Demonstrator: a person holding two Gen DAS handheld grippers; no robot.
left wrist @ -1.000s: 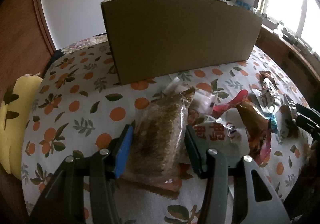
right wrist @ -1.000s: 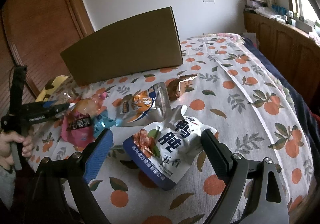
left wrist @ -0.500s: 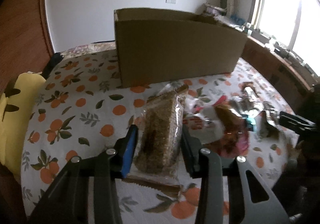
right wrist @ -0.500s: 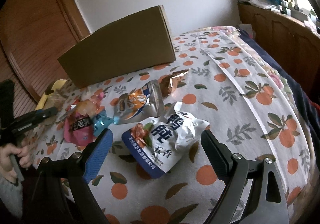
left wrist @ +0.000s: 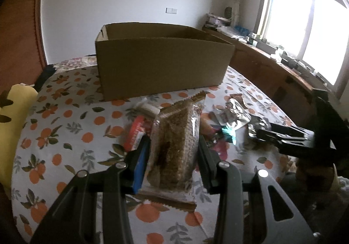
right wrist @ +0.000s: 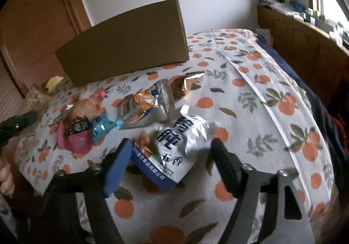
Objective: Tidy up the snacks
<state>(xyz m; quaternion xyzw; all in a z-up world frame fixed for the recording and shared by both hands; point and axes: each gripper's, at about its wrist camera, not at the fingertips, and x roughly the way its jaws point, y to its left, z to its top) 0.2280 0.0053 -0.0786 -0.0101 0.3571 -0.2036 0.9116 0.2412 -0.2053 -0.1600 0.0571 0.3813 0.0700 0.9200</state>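
Brown cardboard makes the big open box [left wrist: 163,65] that stands at the far side of the bed [right wrist: 272,126], on a sheet printed with oranges. The left claw [left wrist: 172,156] is closed on a clear packet of brown grain bar [left wrist: 174,145], both pads pressing its sides, and it holds the packet above the sheet in front of the box. The right claw [right wrist: 172,156] has just been closing, and a white and blue pouch [right wrist: 174,148] lies between its pads; I cannot tell if the pads already press it. Just beyond the pouch lie a silver and orange bag [right wrist: 144,108], a pink packet [right wrist: 76,132] and a small torn foil wrapper [right wrist: 187,82], all near each other on the sheet.
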